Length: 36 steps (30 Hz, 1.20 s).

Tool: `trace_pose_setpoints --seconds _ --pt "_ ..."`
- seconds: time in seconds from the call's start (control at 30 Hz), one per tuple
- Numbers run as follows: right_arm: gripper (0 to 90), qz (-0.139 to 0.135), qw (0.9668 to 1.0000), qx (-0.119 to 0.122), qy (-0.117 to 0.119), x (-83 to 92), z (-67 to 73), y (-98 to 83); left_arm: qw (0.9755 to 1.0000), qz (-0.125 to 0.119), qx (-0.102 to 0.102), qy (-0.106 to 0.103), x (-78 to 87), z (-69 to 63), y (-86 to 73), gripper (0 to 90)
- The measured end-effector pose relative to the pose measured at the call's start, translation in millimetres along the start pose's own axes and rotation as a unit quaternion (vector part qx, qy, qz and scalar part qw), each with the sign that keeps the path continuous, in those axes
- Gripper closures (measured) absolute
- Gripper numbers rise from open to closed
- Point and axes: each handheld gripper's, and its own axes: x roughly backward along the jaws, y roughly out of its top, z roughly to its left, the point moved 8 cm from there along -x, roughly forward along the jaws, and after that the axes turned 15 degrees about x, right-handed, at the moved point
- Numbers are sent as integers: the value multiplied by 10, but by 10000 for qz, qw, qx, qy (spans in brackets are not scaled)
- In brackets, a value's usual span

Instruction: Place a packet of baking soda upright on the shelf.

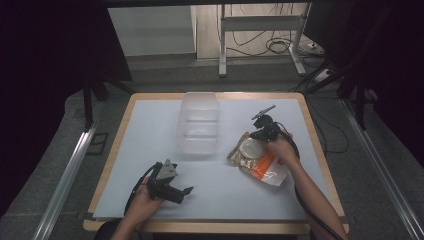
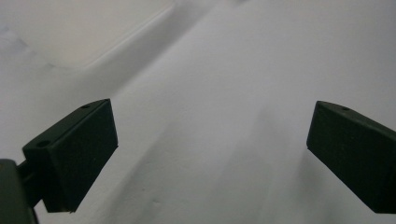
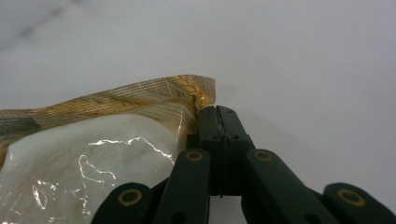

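One snack bag (image 1: 259,161), one clear bin (image 1: 199,122). Right hand-held gripper (image 3: 217,113) pinches the bag's edge; left hand-held gripper (image 2: 210,154) spread, empty.

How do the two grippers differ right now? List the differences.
The left gripper has its jaws spread wide with nothing between them; the right gripper has its jaws shut together at the corner of the snack bag.
The left gripper sits over bare white table near the front edge; the right gripper is farther back, right of the clear plastic container.
Both are black, hand-held, and trail a cable.
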Motion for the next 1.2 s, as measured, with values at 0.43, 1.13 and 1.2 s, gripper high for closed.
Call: trace_pose_setpoints --seconds 0.43,1.13,1.2 --pt "888 -65 9978 583 308 -37 486 165 10000 -3 -13 6 5 -3 1 19" --pt "691 -215 9931 1136 177 42 852 271 10000 -18 -13 -5 12 -4 2 20" --pt "619 -245 9935 1106 74 99 818 259 10000 -18 -12 -3 13 -2 2 20"
